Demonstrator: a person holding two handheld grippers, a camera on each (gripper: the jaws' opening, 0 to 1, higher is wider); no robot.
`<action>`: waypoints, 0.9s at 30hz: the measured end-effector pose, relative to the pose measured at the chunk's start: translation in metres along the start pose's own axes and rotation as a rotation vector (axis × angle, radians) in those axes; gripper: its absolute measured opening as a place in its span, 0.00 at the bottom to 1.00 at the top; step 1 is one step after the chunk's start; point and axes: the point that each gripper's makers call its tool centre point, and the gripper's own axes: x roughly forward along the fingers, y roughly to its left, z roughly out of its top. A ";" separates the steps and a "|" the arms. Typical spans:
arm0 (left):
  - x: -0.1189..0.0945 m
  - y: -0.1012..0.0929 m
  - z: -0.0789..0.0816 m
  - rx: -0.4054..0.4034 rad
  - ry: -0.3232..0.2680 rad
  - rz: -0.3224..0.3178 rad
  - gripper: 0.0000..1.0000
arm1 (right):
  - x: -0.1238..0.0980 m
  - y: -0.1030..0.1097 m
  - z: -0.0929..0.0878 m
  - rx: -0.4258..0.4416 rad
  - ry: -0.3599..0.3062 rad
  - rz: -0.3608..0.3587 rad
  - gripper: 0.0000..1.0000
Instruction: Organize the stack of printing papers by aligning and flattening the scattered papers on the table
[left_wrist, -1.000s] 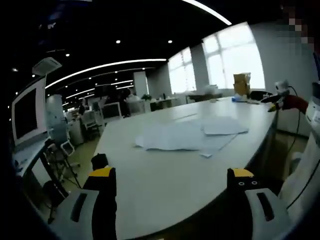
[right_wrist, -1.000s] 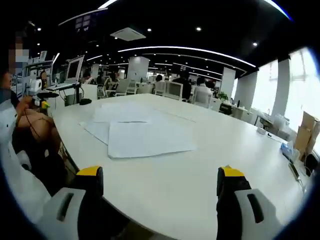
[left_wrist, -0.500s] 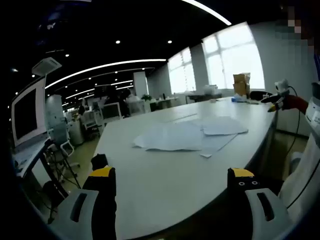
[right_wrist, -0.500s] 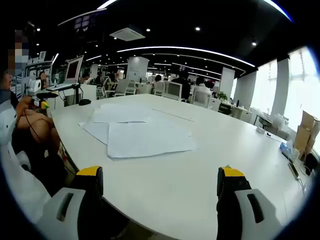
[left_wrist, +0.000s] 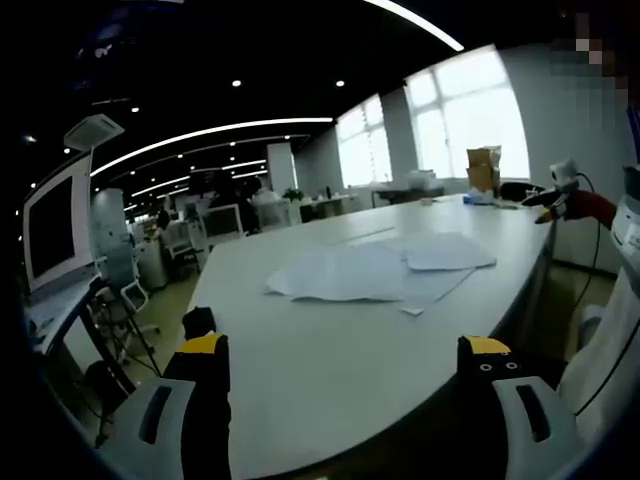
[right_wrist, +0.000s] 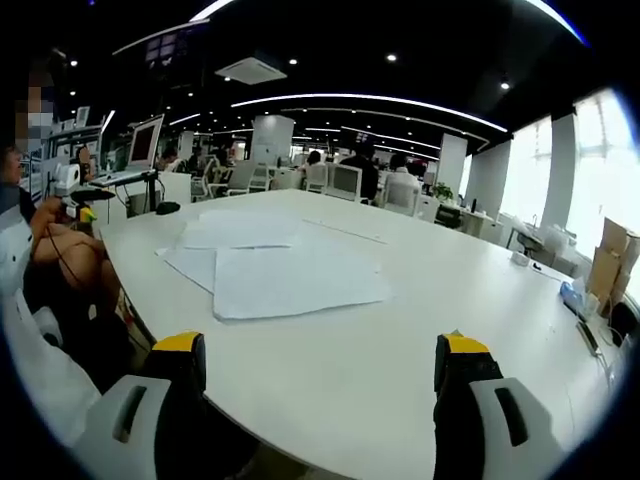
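Papers (left_wrist: 375, 272) (right_wrist: 285, 272) lie scattered, overlapping, mid-desk (left_wrist: 330, 350) (right_wrist: 400, 340). Left gripper (left_wrist: 342, 352) fingers spread wide, holding nothing, well short of the sheets. Right gripper (right_wrist: 318, 352) likewise spread and empty.

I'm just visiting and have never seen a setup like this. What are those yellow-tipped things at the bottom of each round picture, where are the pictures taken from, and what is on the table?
Those are two hand-held grippers; a person carries one in each hand, and a fisheye camera rides on each. The left gripper view looks along the left gripper, the right gripper view along the right gripper. Both are open and hold nothing. Ahead, on the white table, lie loose overlapping printing papers, also visible from the other side. A cardboard box stands far off.
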 end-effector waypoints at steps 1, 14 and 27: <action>0.000 0.000 0.000 0.000 0.000 0.000 0.97 | 0.000 0.000 0.000 0.001 0.000 0.000 0.90; 0.003 -0.001 0.000 0.001 0.006 0.000 0.97 | -0.001 -0.002 -0.002 -0.001 0.004 -0.006 0.90; 0.005 -0.005 0.001 0.000 0.000 -0.010 0.97 | 0.001 -0.003 0.001 -0.013 0.003 -0.008 0.90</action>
